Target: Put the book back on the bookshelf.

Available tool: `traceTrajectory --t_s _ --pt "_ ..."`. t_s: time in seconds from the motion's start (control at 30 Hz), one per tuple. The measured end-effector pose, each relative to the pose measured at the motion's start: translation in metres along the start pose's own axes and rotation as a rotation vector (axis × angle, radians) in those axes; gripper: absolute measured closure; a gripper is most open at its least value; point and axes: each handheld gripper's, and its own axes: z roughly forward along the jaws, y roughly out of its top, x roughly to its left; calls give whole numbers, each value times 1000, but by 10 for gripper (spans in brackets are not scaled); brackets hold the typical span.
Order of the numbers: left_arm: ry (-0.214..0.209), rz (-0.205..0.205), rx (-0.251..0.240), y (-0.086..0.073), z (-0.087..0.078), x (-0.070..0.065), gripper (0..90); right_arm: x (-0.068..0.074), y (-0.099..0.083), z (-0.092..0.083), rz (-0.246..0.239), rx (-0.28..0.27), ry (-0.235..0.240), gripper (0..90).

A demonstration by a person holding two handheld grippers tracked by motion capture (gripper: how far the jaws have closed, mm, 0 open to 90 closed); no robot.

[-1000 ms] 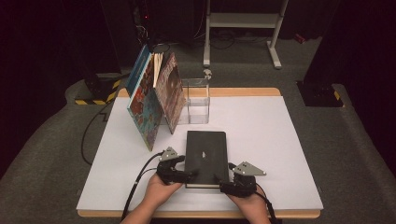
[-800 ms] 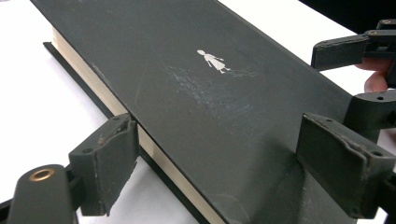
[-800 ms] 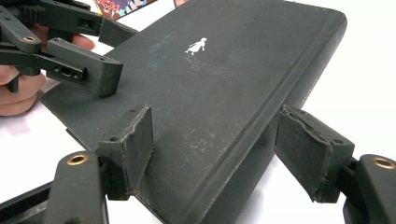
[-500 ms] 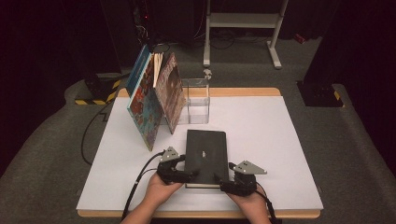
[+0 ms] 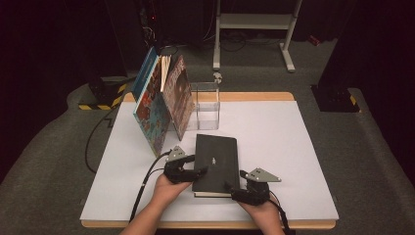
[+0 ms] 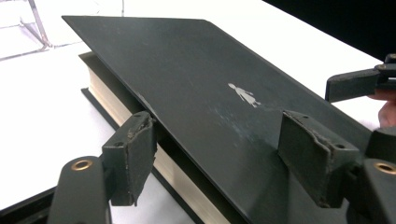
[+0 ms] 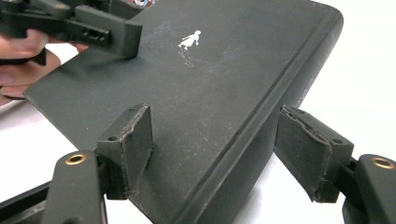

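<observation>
Left claw [image 5: 195,172] closing on black book [image 5: 217,161] cover, right claw [image 5: 234,190] at spine

Around your white worktop [image 5: 293,147] you have grey carpet [image 5: 372,161], a dark room, and a white metal stand [image 5: 254,22] behind.

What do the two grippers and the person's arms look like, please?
Both the left gripper and the right gripper are matt black, each topped by a grey three-cornered plate. Their jaws are flat black arms with brass-coloured rivets and worn, frayed rectangular pads. A black cable trails from the left one. The forearms are bare, no sleeves in view.
</observation>
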Motion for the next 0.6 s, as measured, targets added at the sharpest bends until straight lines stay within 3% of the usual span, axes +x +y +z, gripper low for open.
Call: traceTrajectory --t_s 0.27,0.6 --pt "-34 -20 4 5 5 6 340 0 0 -1 3 -3 -2 277" --pt "-56 -12 -1 11 2 7 394 1 1 -2 7 -6 -4 281"
